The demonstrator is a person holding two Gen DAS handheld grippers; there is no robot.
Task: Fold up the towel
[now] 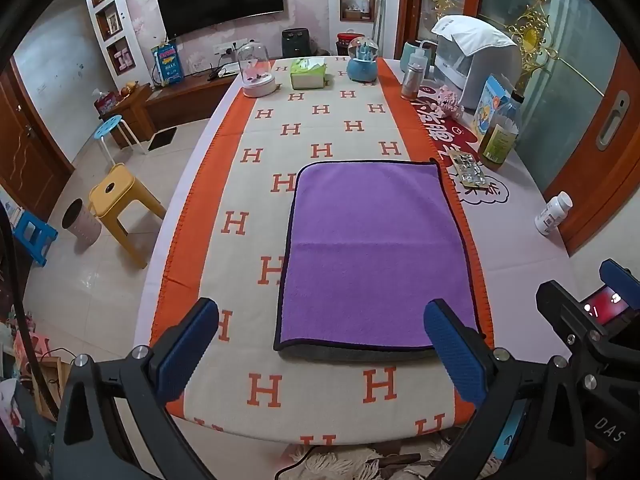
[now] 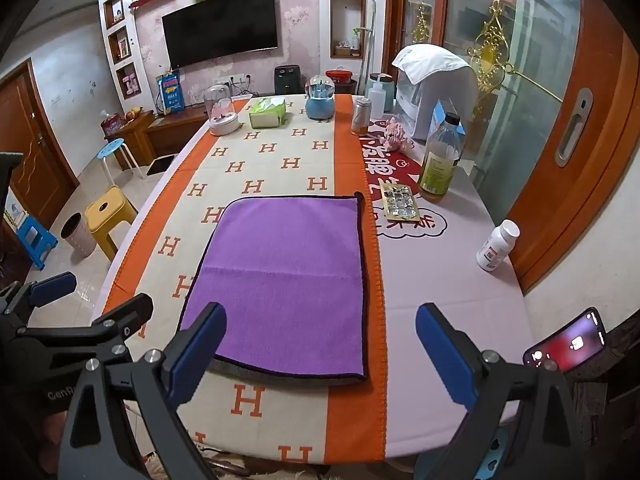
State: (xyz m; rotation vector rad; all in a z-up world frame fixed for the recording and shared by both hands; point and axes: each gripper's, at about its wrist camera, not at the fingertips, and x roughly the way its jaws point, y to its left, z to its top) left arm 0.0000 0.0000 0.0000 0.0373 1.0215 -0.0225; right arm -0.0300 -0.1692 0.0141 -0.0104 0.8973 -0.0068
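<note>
A purple towel [image 1: 376,256] with a dark hem lies flat on the H-patterned orange and cream cloth [image 1: 320,120]; its grey underside shows along the near edge. It also shows in the right wrist view [image 2: 288,276]. My left gripper [image 1: 320,344] is open and empty, held above the towel's near edge. My right gripper [image 2: 320,344] is open and empty, held above the towel's near right corner. The right gripper shows at the right edge of the left wrist view [image 1: 576,292]; the left gripper shows at the left of the right wrist view [image 2: 88,292].
Right of the towel stand a blister pack [image 2: 400,202], an oil bottle [image 2: 440,160] and a white pill bottle [image 2: 498,245]. A tissue box [image 2: 267,112], snow globe [image 2: 320,98] and glass dome [image 2: 222,110] stand at the far end. A phone [image 2: 568,344] is near right.
</note>
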